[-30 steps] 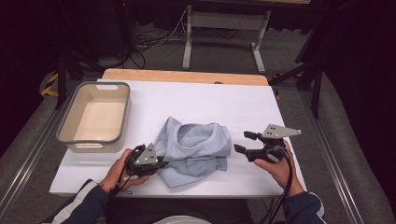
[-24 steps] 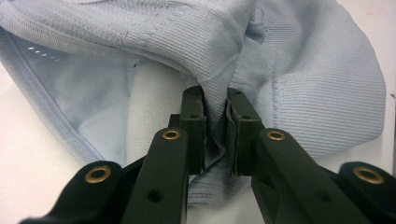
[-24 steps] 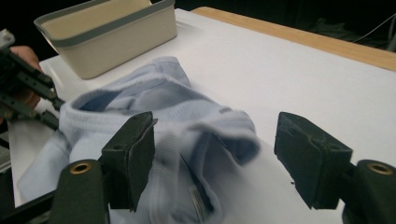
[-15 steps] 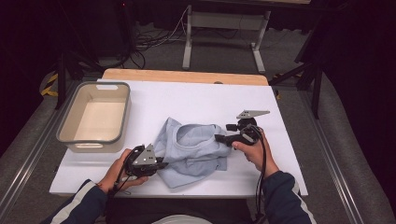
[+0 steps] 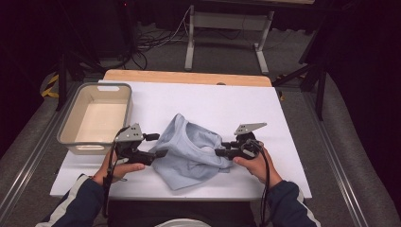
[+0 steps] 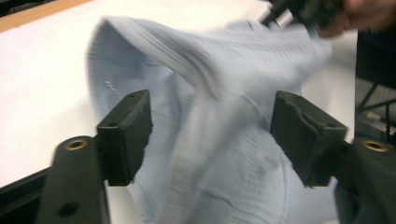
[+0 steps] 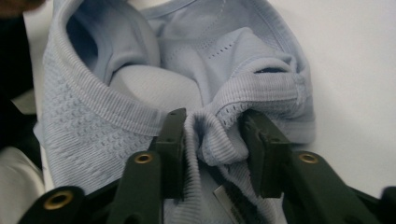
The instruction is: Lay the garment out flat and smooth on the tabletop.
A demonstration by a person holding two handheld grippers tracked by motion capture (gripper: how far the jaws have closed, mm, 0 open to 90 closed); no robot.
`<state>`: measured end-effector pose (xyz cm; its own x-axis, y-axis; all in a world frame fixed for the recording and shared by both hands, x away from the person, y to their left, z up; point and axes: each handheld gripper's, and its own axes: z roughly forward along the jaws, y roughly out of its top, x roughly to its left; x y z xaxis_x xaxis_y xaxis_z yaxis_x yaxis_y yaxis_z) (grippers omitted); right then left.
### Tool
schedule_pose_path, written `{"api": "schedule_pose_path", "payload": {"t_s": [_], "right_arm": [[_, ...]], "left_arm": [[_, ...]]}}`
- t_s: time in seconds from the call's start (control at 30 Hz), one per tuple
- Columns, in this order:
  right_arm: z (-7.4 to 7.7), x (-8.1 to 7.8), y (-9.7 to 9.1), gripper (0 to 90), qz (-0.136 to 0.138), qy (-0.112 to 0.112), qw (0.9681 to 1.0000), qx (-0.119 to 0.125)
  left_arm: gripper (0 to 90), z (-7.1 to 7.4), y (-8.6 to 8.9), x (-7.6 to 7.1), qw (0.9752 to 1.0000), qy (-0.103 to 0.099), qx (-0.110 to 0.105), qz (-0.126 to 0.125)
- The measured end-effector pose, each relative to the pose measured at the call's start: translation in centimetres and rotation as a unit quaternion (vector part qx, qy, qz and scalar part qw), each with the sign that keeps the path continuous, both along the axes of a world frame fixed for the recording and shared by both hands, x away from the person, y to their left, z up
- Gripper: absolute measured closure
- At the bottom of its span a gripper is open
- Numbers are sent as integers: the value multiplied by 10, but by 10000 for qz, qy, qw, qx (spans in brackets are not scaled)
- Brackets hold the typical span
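Note:
A light blue knitted garment (image 5: 189, 151) lies crumpled on the white table top (image 5: 227, 104), near the front edge. My left gripper (image 5: 156, 145) is at its left edge. Its jaws have just been opening and now stand wide apart (image 6: 210, 135), and the cloth (image 6: 210, 70) behind them touches neither pad. My right gripper (image 5: 221, 150) is at the garment's right side. Its jaws have just been closing, and they (image 7: 212, 140) pinch a bunched fold of the ribbed hem (image 7: 219, 135). The neckline (image 7: 140, 84) gapes open beyond.
A grey rectangular bin (image 5: 71, 127) stands at the table's left side, just behind my left hand. The table's far edge is a wooden strip (image 5: 189, 77). Beyond it on the floor are a metal stand (image 5: 191, 42) and cables.
The right gripper moved left onto the garment's right side and closed on a fold. The left gripper opened, let go of the cloth and lifted a little.

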<state>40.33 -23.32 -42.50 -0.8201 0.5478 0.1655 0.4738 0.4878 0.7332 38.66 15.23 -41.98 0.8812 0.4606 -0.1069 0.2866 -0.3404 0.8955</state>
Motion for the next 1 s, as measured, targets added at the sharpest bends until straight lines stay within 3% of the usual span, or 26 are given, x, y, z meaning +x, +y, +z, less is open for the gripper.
{"api": "schedule_pose_path", "payload": {"t_s": [0.17, 0.2, 0.3, 0.37, 0.43, 0.5, 0.6, 0.63, 0.7, 0.73, 0.83, 0.93, 0.97, 1.0], "right_arm": [[8, -20, 6, 641, 158, -631, 9976, -243], [9, -24, 7, 643, 176, -738, 9967, -290], [7, -34, 12, 647, 385, -987, 9934, -444], [5, -36, 14, 643, 405, -1044, 9922, -546], [4, -36, 14, 638, 447, -1074, 9918, -519], [4, -35, 13, 630, 416, -1128, 9912, -549], [3, -33, 14, 621, 452, -1238, 9895, -592], [3, -33, 14, 620, 467, -1256, 9891, -604], [2, -34, 15, 618, 526, -1300, 9881, -637], [2, -34, 15, 617, 541, -1331, 9874, -661], [3, -35, 15, 579, 511, -1347, 9874, -650], [4, -36, 13, 547, 484, -1347, 9874, -675], [4, -37, 13, 532, 483, -1337, 9877, -658], [5, -37, 12, 510, 458, -1322, 9880, -649]], "left_arm": [[255, 9, -9, 15, 9997, 156, -152, -148], [255, 9, -14, 20, 9993, 274, -188, -160], [235, 5, -31, 36, 9994, 327, 13, -129], [235, -1, -37, 50, 9982, 566, -107, -163], [226, -5, -42, 64, 9977, 660, -13, -121], [224, -11, -48, 79, 9948, 983, -111, -236], [262, -13, -56, 88, 9932, 1102, -76, -364], [270, -13, -59, 89, 9925, 1138, 52, -454], [333, -14, -63, 91, 9886, 1264, 147, -810], [358, -14, -63, 91, 9886, 1264, 147, -810], [546, -15, -68, 89, 9855, 1315, 282, -1033], [754, -15, -68, 84, 9875, 1162, 253, -1036], [768, -14, -67, 79, 9898, 983, 207, -1007], [797, -14, -67, 76, 9906, 908, 217, -1001]]}}
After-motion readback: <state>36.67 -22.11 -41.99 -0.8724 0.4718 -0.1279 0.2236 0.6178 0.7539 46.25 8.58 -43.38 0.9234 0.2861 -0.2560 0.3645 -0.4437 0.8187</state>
